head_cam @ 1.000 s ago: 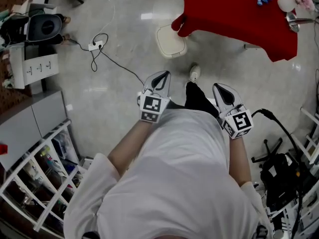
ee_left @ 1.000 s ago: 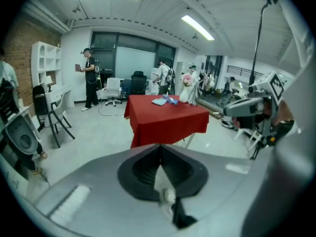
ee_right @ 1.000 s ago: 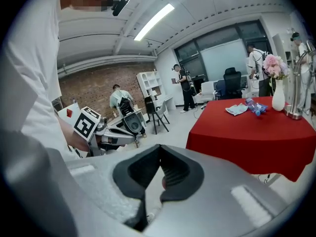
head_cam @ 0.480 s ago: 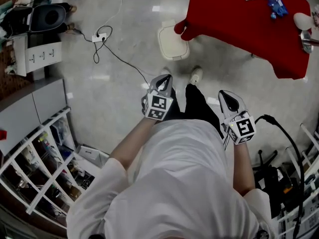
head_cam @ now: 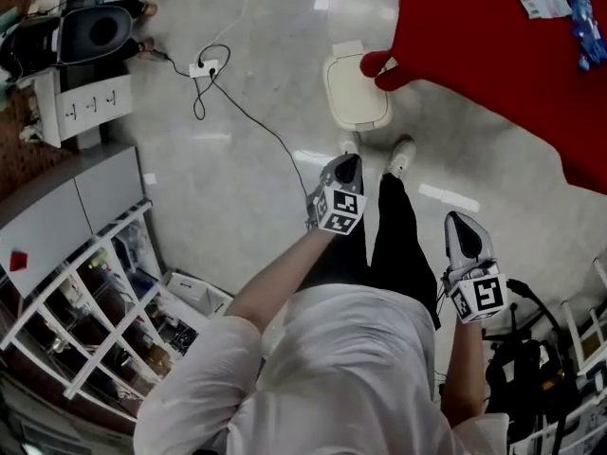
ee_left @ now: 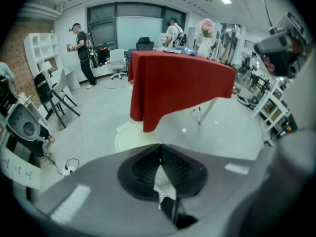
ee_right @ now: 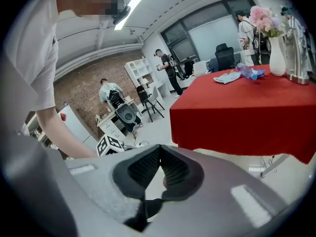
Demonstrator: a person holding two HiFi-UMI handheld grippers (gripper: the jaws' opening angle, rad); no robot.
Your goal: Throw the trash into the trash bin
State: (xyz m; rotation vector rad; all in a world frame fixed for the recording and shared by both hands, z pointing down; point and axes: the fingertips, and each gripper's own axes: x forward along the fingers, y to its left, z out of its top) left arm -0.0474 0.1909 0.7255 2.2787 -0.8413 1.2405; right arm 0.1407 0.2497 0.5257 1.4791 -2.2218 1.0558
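Red cloth (head_cam: 493, 55) fills the upper right of the head view, with a cream bin (head_cam: 356, 88) beside it on a glossy pale grey floor (head_cam: 237, 188). The left gripper (head_cam: 349, 162) and right gripper (head_cam: 462, 224) are grey, their cubes patterned with black-and-white squares. Shirt (head_cam: 351, 368) white, trousers (head_cam: 398, 254) black. A white scrap (ee_left: 163, 184) shows between black ribbed pads (ee_left: 145, 167). Pink flowers (ee_right: 264, 16) stand upper right in the right gripper view
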